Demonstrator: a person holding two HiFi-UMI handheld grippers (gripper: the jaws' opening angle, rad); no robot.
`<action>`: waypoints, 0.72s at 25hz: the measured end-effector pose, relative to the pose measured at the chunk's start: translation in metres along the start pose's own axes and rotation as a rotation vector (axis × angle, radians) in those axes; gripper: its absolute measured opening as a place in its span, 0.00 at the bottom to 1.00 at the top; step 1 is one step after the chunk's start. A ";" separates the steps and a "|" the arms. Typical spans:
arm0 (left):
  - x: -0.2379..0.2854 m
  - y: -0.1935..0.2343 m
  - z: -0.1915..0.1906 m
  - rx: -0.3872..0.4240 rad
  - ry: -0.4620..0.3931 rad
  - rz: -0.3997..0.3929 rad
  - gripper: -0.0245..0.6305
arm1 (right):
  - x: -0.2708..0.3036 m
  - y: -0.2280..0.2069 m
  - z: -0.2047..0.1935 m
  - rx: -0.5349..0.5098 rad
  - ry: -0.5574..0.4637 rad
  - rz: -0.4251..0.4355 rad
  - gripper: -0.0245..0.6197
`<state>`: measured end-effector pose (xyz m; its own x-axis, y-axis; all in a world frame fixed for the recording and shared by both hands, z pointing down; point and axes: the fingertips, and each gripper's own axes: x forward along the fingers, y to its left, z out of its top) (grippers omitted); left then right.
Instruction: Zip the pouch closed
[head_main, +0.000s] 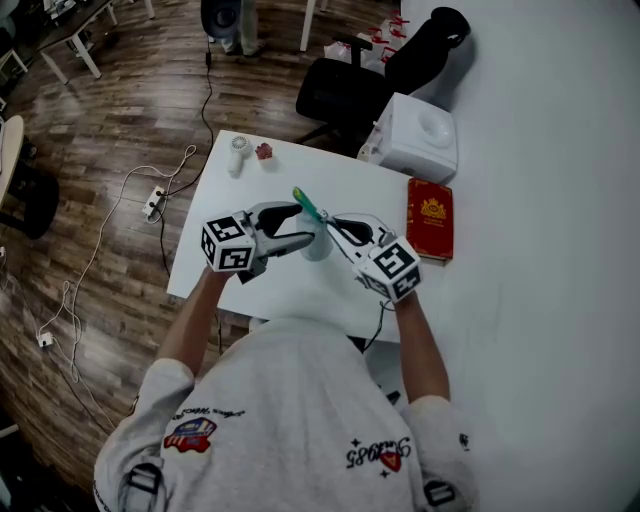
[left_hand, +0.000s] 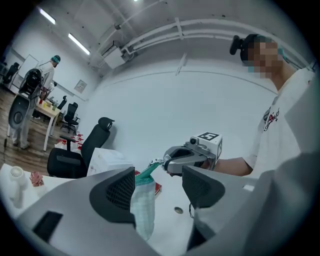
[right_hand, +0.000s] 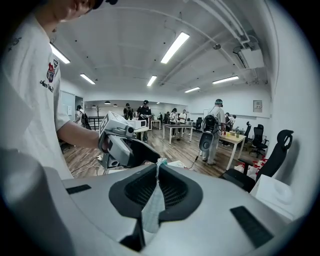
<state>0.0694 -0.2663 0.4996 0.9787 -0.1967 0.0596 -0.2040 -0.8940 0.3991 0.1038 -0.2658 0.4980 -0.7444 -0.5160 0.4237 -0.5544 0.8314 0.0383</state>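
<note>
The white tabletop (head_main: 330, 175) carried a red book (head_main: 430, 217) just right of the right tongs (head_main: 328, 218) — beyond it stood a white boxy appliance (head_main: 415, 135). Well beyond the left tongs (head_main: 303, 226), near the far edge, a small white gadget (head_main: 237, 153) lay beside a small red thing (head_main: 264, 151).

Not much you can actually read here, honestly. The shirt (head_main: 290, 420) has two small prints up by the shoulders. One is a red and blue badge (head_main: 190, 435) with a curly line of script over it. The other is a logo (head_main: 378, 455) in outlined letters, upside down in the head view, and I can't make out either one for sure.

The red book (head_main: 430, 218) on the bench (head_main: 260, 185) has a gold crest on the cover, and the lettering under it is too tiny to read.

The cube (head_main: 228, 243) on the left claw (head_main: 305, 224) and the cube (head_main: 393, 266) on the right claw (head_main: 325, 218) only carry black and white square code patterns, no letters.

The little wall sign (right_hand: 257, 105) in the right gripper view is just a blur.
</note>
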 end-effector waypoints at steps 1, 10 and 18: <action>0.003 -0.001 0.001 -0.016 -0.014 -0.012 0.48 | 0.000 0.002 0.000 -0.002 0.000 0.007 0.07; 0.016 -0.011 0.007 -0.103 -0.062 -0.099 0.45 | 0.000 0.011 -0.001 -0.020 0.016 0.030 0.07; 0.018 -0.013 0.002 -0.120 -0.063 -0.102 0.32 | -0.003 0.013 -0.011 -0.020 0.041 0.024 0.07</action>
<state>0.0898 -0.2585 0.4938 0.9898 -0.1356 -0.0432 -0.0952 -0.8566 0.5071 0.1026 -0.2509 0.5070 -0.7416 -0.4872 0.4612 -0.5286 0.8476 0.0455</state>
